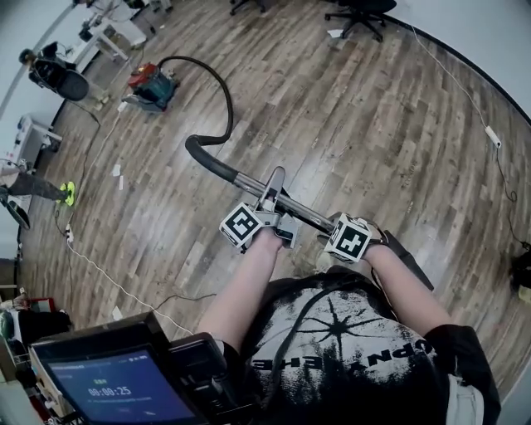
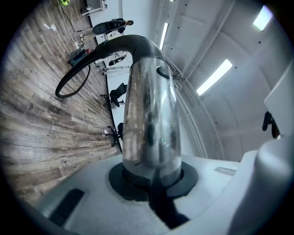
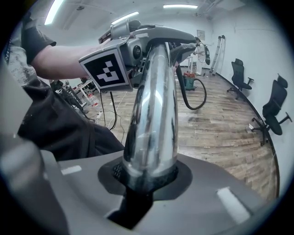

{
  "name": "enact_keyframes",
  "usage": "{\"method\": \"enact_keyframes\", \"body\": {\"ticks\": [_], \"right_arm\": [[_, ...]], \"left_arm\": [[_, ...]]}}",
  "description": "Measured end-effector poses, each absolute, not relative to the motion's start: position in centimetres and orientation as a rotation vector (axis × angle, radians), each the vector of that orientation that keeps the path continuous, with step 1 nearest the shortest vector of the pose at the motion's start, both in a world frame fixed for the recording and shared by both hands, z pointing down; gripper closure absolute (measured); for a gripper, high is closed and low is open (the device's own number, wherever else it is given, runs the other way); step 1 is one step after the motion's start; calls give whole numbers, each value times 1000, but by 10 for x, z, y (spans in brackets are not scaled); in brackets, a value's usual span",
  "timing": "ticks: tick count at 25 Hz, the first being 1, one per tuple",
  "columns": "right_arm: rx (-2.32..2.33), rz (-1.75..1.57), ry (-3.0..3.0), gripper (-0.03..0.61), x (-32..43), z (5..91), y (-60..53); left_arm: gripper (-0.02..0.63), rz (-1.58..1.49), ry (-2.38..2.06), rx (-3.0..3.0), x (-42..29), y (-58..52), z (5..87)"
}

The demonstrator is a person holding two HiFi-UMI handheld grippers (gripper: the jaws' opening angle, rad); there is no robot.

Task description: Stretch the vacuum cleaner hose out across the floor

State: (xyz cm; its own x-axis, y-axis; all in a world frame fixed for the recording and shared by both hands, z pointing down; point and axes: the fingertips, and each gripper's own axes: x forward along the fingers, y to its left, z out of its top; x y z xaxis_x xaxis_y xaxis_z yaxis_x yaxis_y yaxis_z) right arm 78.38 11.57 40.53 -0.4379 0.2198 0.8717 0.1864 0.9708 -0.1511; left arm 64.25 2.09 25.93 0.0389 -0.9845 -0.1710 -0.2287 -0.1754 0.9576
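1. The floor (image 1: 357,124) is wood-look planking, streaked brown and grey.
2. The vacuum cleaner hose (image 1: 222,87) is plain black, and so is the bent handle end (image 1: 203,158).
3. The wand tube (image 1: 249,183) is mirror-bright chrome, with warped brown reflections of the planks on it.
4. The vacuum cleaner body (image 1: 151,87) is red on top and dark teal below.
5. The left gripper (image 1: 272,192) and right gripper (image 1: 332,226) are pale grey, each with a white cube patterned in black square markers.
6. The person's T-shirt (image 1: 332,349) is black, printed with a white starburst and white lettering.
7. The office chairs (image 1: 362,12) are black.
8. The screen (image 1: 124,390) is blue with white digits.
9. The floor cable (image 1: 108,278) is white.
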Motion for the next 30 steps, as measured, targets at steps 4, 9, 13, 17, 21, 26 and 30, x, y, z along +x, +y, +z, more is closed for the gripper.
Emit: {"method": "enact_keyframes", "body": {"ticks": [4, 9, 13, 17, 21, 26, 30], "right_arm": [[-258, 28, -2018, 491, 790, 407, 144], [-205, 66, -1961, 491, 809, 412, 198], [-154, 106, -1919, 492, 832, 423, 231], [-110, 160, -1896, 492, 851, 427, 250], [-78, 185, -1897, 492, 867, 427, 257], [-48, 202, -1907, 491, 898, 427, 252], [-36, 209, -1920, 491, 936, 427, 238]], "left_arm": [[577, -1146, -1318, 1555, 643, 51, 269], [577, -1224, -1165, 1475, 664, 98, 278], [577, -1213, -1100, 1458, 685, 123, 296], [577, -1180, -1044, 1452, 706, 132, 305], [577, -1164, -1001, 1461, 728, 133, 303], [577, -1133, -983, 1494, 762, 123, 302], [577, -1094, -1002, 1522, 802, 109, 304]]}}
